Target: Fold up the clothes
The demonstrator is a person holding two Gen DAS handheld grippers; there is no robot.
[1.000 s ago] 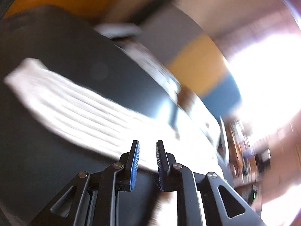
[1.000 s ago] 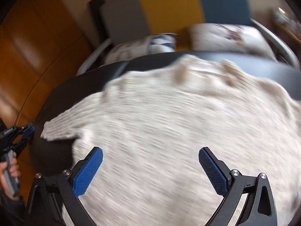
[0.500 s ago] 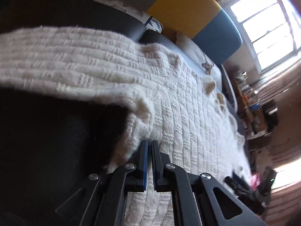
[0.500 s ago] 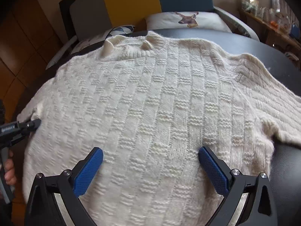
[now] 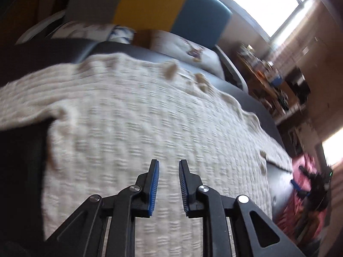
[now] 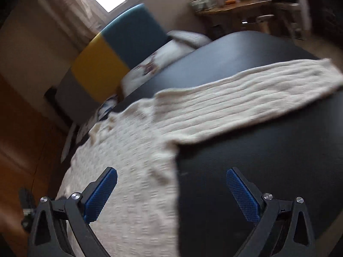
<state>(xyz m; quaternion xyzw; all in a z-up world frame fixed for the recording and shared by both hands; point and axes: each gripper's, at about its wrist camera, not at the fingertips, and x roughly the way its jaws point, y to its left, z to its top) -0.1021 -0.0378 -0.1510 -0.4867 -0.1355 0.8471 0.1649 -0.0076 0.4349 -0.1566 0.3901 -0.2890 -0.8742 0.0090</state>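
Observation:
A cream knitted sweater (image 5: 137, 128) lies spread flat on a black table (image 5: 19, 171), collar toward the far edge. My left gripper (image 5: 168, 165) hovers over the sweater's body; its jaws are opening, a narrow gap between them with nothing in it. In the right wrist view the sweater (image 6: 133, 182) fills the lower left and one sleeve (image 6: 246, 98) stretches out to the right across the black table (image 6: 257, 150). My right gripper (image 6: 171, 182) stands wide open above the sweater's side edge below the armpit, holding nothing.
Behind the table stands a sofa (image 5: 171, 10) with grey, yellow and blue back cushions and printed pillows (image 5: 188, 49). A cluttered wooden side table (image 6: 231, 10) is at the far right. A pink cloth (image 5: 300, 192) lies beyond the table's right end.
Both views swung sideways. The left gripper left the sweater's left edge, moved over the body and its jaws parted. The right gripper shifted from the sweater's middle to its right edge by the sleeve.

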